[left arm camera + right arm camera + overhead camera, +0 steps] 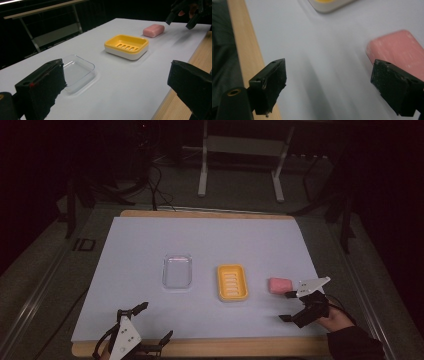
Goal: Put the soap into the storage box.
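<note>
At 3 o'clock on the white mat (150, 250), pink soap bar (280, 285) lies flat, untouched, well apart from yellow soap dish (232, 282) at centre. Right gripper (289, 306) sits just beside the bar at its 5 o'clock, jaws spread wide, nothing between them. Left gripper (156, 322) rests at 7 o'clock, jaws spread, empty. Clear tray (177, 271) at 10 o'clock of dish. Looks like barely started: grasp, carry, placing into dish all remain.

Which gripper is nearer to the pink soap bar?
Right. The right gripper sits open just beside the pink soap bar, on its near side, not touching. The left gripper is open at the table's near-left edge, beyond the yellow soap dish.
</note>
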A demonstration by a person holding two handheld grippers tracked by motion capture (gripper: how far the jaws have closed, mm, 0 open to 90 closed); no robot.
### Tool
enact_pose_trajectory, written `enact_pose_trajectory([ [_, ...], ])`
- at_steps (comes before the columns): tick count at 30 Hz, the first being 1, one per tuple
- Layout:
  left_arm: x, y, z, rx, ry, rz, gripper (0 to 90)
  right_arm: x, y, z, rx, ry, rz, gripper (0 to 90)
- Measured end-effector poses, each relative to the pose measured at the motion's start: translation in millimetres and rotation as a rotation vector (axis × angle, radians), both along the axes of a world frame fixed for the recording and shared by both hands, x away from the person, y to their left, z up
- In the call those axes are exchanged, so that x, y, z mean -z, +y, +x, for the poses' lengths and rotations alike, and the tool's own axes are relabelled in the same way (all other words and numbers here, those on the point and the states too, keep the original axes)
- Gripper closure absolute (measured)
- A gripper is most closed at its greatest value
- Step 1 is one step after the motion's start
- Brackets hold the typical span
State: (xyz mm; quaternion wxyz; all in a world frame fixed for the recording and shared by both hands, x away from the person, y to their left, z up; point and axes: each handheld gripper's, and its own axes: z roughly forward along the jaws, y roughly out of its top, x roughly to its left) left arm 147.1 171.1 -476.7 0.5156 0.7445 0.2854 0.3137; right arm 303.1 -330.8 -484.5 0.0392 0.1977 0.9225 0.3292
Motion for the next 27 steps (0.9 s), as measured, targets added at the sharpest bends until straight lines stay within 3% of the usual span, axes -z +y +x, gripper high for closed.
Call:
enact_pose_trajectory([
  [5,0.1,0.0,0.1,0.001,0.001,0.001,1.9,-0.6,4.3,5.3,-0.025,0.083,-0.094,13.3],
  [8,0.0,0.2,0.1,0.001,0.000,-0.001,1.9,-0.5,7.9,8.4,-0.036,0.142,-0.183,13.3],
  [9,0.0,0.2,0.1,0.001,0.000,-0.001,1.9,-0.5,7.9,8.4,-0.036,0.142,-0.183,13.3],
  [10,0.0,0.1,0.0,0.002,0.000,-0.001,1.9,0.1,10.1,10.3,-0.048,0.157,-0.246,13.5],
  [11,0.0,0.1,-0.1,0.002,0.000,0.000,1.9,-0.1,10.7,10.6,-0.049,0.165,-0.267,13.5],
  [18,0.0,0.2,-0.1,0.003,-0.001,0.000,1.9,-1.8,13.4,15.5,-0.075,0.220,-0.338,13.8],
  [24,0.0,0.1,-0.1,0.003,0.001,0.004,1.9,2.0,15.2,19.6,-0.110,0.322,-0.433,13.3],
  [27,0.0,0.1,-0.1,0.003,0.000,0.000,1.9,2.1,15.5,20.2,-0.118,0.320,-0.470,13.3],
])
